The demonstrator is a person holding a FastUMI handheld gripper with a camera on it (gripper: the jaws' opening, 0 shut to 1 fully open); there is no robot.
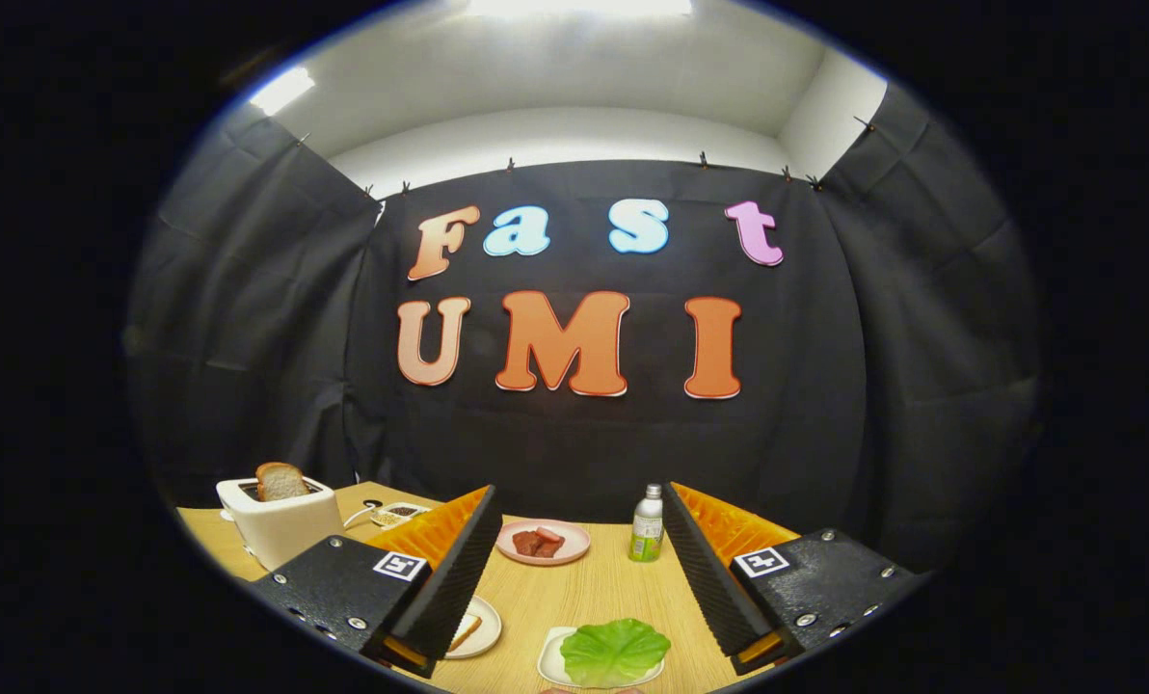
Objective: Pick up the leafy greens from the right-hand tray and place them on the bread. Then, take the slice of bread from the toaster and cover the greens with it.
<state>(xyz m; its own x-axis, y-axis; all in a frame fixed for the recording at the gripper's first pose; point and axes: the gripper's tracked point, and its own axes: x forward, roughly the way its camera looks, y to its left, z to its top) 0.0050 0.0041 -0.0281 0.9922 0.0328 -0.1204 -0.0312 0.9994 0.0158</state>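
Gripper view: tool [579, 636] fingers spread wide above leafy greens [614, 651].

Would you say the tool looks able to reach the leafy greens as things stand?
Probably yes: the tool is open with nothing held, and the leafy greens lie uncovered on their white tray between its fingertips, with bare table around them.

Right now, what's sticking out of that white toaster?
A slice of bread stands in the toaster, its top half showing, the rest hidden in the slot. The open gripper holds nothing.
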